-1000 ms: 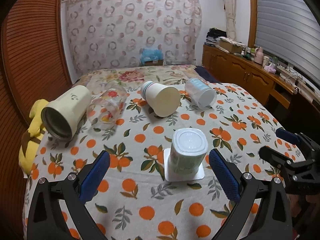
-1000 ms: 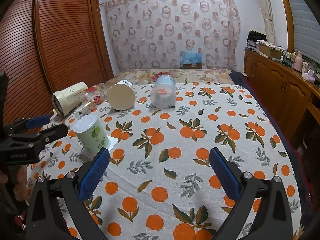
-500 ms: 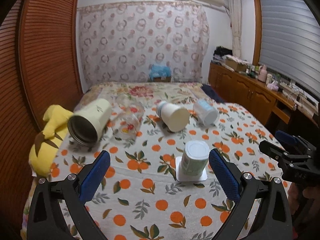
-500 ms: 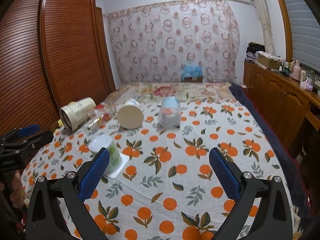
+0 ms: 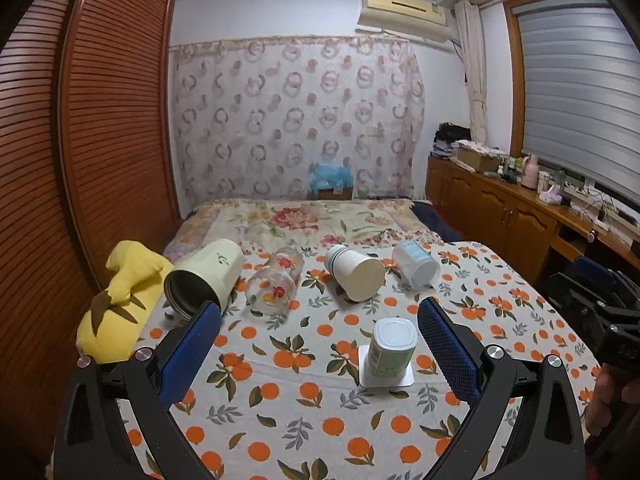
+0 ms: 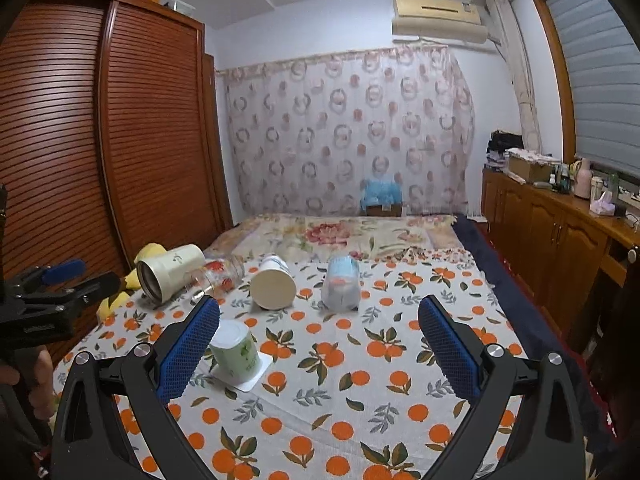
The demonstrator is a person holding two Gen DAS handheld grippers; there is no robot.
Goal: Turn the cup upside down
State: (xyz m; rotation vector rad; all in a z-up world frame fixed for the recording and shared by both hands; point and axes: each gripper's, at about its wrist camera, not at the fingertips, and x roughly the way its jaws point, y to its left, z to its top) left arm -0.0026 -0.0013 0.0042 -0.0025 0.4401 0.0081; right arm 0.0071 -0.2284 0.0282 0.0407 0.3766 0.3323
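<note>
The green cup [image 5: 392,345] stands inverted on its white coaster [image 5: 386,378], ahead between my left gripper [image 5: 319,346] fingers, untouched. My right gripper [image 6: 319,344] is likewise wide open, empty. Bare tablecloth [image 6: 400,380] lies right.

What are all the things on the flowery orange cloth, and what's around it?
Green cup: 1, pale green, upside down on a white coaster, near edge.
Cream tumbler: 1, lying down, far left.
Glass: 1, clear with red flowers, lying beside the tumbler.
Paper cup: 1, white, lying, middle.
Plastic cup: 1, clear bluish, lying, right.
Plush toy: 1, yellow, left edge.
Tablecloth: 1, white with oranges.
Left gripper: open.
Right gripper: open.
</note>
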